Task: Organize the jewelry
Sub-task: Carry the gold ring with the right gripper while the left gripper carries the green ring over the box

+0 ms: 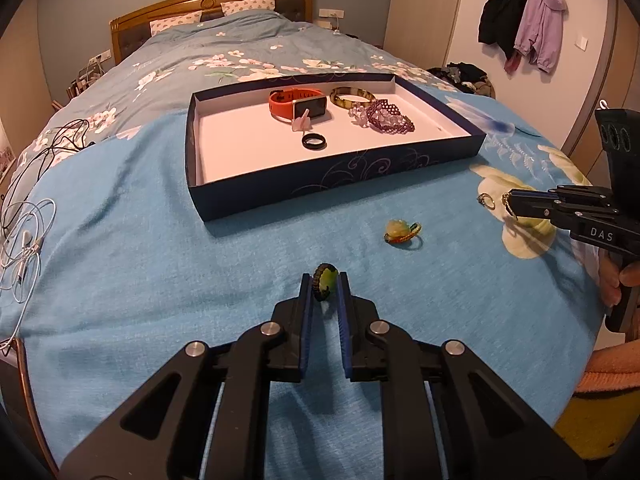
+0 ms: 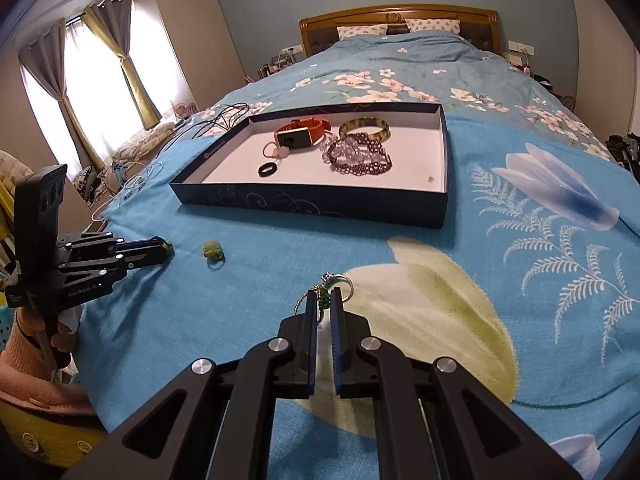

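Jewelry lies partly in the shallow dark-blue box (image 1: 248, 196) mid-bed: an orange watch (image 1: 298, 105), a glossy amber bangle (image 1: 352, 97), purple beaded bracelets (image 1: 390, 118), a black ring (image 1: 314, 142). Your left gripper (image 1: 325, 286) fingers pinch a green-stoned ring (image 1: 327, 282); your right gripper (image 2: 324, 300) fingers pinch a green beaded earring (image 2: 323, 300), beside a silver ring (image 2: 340, 280). A yellow-stoned ring (image 1: 402, 231) lies loose on the fuzzy blue blanket (image 1: 160, 260) near the foot edge.

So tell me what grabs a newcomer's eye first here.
The dark blue tray on the bed, holding an orange watch, bangle and purple bracelets. Nearer, each gripper pinches jewelry: the left gripper a green ring, the right gripper a green earring.
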`<state>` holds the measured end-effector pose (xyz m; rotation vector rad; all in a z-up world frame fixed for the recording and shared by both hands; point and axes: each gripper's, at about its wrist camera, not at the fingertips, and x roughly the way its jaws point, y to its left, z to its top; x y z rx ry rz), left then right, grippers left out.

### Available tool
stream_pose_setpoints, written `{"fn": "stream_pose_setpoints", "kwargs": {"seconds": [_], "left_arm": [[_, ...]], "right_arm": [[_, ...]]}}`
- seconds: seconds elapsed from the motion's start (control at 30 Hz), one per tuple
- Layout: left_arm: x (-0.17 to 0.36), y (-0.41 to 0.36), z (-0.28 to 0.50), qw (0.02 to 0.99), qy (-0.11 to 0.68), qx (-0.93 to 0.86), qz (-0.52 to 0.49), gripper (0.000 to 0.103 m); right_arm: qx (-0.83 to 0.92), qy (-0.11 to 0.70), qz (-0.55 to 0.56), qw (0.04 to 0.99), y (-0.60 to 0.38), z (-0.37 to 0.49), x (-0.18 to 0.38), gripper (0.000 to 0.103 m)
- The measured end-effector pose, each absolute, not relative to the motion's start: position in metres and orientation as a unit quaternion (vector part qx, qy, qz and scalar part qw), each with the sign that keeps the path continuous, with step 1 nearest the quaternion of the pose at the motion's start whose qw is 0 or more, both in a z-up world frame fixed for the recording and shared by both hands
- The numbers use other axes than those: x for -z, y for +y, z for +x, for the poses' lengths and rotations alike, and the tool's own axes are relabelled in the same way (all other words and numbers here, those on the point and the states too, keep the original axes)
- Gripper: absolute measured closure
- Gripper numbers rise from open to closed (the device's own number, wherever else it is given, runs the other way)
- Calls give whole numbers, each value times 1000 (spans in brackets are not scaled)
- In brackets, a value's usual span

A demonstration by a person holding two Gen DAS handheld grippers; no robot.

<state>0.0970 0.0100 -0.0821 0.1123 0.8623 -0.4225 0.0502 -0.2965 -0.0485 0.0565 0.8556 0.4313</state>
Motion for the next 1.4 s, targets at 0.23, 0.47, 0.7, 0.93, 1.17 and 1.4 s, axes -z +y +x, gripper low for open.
{"fn": "stream_pose_setpoints", "kwargs": {"seconds": [0.23,0.47,0.7,0.93,1.17,1.4], "left_arm": [[73,10,94,891,400,208,51,91],[63,11,95,896,387,215,41,91],[55,9,97,898,377,223,38,91],[48,8,101,902,366,227,35,91],[40,5,108,907,354,226,36,91],[34,3,122,910,347,227,31,91]], "right_arm": [[-211,398,29,892,-295,50,40,98],[-212,383,31,899,-296,53,30,98],[-217,371,31,902,-294,57,22,98],[-218,364,30,905,-294,63,18,98],[-217,355,26,909,-292,74,12,98],[-212,350,19,912,-291,89,7,98]]}}
